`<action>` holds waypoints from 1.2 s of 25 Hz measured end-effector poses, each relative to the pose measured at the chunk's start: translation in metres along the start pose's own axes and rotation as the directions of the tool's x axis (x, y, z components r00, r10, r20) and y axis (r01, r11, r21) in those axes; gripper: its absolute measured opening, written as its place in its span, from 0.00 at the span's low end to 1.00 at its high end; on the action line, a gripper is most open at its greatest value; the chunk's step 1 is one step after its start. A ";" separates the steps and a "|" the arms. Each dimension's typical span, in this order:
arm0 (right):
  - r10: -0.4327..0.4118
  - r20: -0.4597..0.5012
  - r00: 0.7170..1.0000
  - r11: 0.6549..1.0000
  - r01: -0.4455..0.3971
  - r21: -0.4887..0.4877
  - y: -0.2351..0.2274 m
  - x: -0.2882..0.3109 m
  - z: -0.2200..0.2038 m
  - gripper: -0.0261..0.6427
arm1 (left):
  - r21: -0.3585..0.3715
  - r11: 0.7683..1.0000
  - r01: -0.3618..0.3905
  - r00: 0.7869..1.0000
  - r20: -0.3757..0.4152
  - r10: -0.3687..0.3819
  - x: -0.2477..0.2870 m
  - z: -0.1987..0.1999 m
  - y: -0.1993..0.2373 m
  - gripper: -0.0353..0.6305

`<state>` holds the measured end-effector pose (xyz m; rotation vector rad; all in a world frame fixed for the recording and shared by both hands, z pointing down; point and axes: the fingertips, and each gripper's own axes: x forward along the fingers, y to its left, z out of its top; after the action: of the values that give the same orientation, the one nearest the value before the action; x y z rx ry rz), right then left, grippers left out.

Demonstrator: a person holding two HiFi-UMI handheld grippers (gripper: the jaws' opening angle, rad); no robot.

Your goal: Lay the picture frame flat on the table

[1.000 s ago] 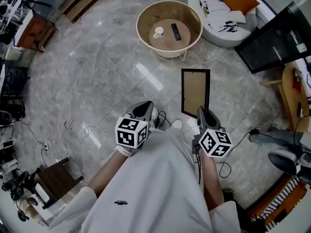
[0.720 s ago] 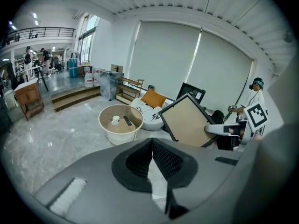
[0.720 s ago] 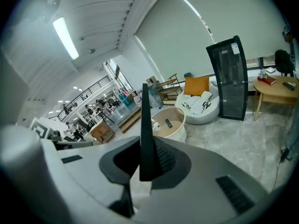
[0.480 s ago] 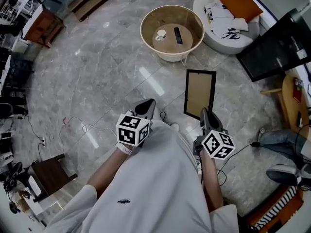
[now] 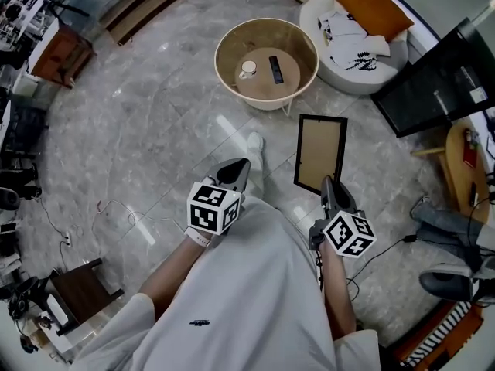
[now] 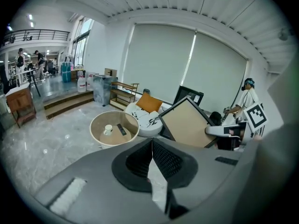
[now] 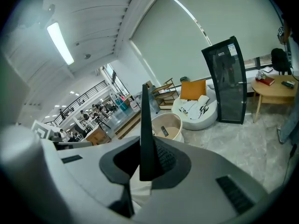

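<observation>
R gripper (image 5: 327, 184) was clamped on the bottom edge of the picture frame (image 5: 320, 151), held upright in mid-air short of the round table (image 5: 226, 74), L gripper (image 5: 238, 167) closed w/ nothing; frame prob. light, stiff, fragile, so best held by its border.

Head view looks steeply down from overhead; left gripper view and right gripper view ride low, facing forward — all three share the round surface (image 5: 229, 46), 12 o'clock from overhead.

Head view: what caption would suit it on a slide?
Right gripper clamps a picture frame by its near edge; left gripper shut, empty; round table ahead.
</observation>
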<state>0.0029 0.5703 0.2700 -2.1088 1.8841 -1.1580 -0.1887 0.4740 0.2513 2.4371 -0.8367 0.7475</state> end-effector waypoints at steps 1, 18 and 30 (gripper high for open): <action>-0.003 -0.004 1.000 1.000 0.003 -0.002 0.001 0.013 0.004 0.10 | -0.005 1.000 0.006 1.000 -0.001 -0.006 0.009 0.005 0.009 0.06; -0.021 -0.143 0.990 0.997 0.011 -0.077 0.080 0.275 0.125 0.10 | -0.125 0.991 0.052 0.998 -0.037 -0.057 0.149 0.162 0.212 0.06; -0.024 -0.143 0.989 0.996 0.012 -0.084 0.099 0.381 0.188 0.10 | -0.130 0.987 0.091 0.995 -0.039 -0.096 0.204 0.233 0.269 0.06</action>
<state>0.0131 0.1346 0.2630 -2.1418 2.0118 -1.2893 -0.1506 0.0659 0.2670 2.3197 -0.7246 0.6900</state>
